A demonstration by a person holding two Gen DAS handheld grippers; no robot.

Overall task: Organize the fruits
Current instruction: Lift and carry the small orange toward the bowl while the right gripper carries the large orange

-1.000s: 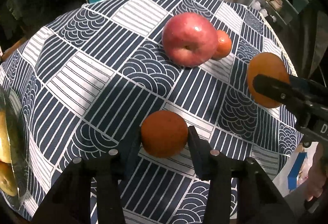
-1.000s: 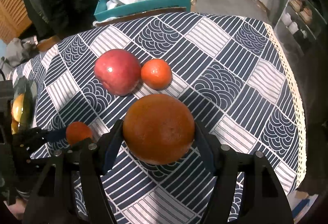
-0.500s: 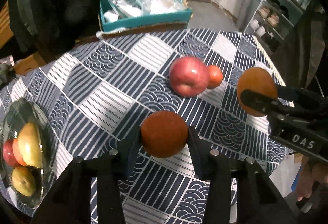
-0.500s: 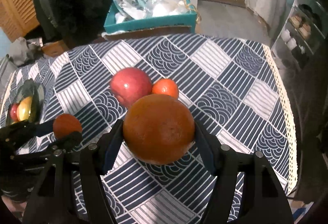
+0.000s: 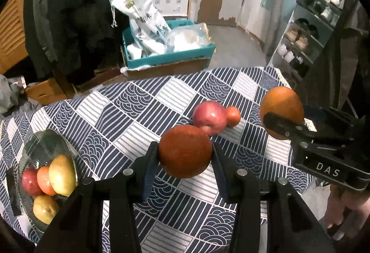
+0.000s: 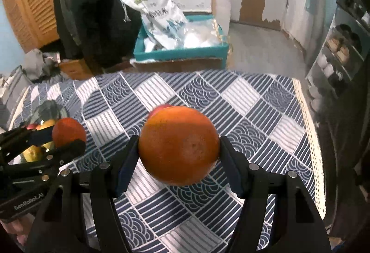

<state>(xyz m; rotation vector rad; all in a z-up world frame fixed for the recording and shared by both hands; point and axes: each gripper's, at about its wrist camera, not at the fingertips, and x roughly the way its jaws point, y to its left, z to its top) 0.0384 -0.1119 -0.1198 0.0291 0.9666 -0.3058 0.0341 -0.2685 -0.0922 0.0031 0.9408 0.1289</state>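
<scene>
My left gripper (image 5: 185, 155) is shut on a small dark orange (image 5: 185, 151), held above the patterned tablecloth (image 5: 143, 114). My right gripper (image 6: 179, 149) is shut on a large orange (image 6: 179, 145), also held in the air; it shows at the right of the left wrist view (image 5: 281, 109). A red apple (image 5: 209, 117) and a small tangerine (image 5: 232, 116) lie touching on the cloth behind. A glass bowl (image 5: 41, 149) with several fruits sits at the table's left. In the right wrist view the left gripper (image 6: 69, 139) hangs near the bowl (image 6: 46, 112).
A teal box (image 5: 168, 54) with white bags stands on the floor beyond the table. A shoe rack (image 5: 312, 33) is at the right. The tablecloth's lace edge (image 6: 309, 132) marks the table's right side. A dark coat (image 5: 76, 10) hangs at the back left.
Both grippers have risen with their oranges and pulled back; the table looks smaller and the bowl has come fully into the left wrist view. Apple and tangerine stayed put.
</scene>
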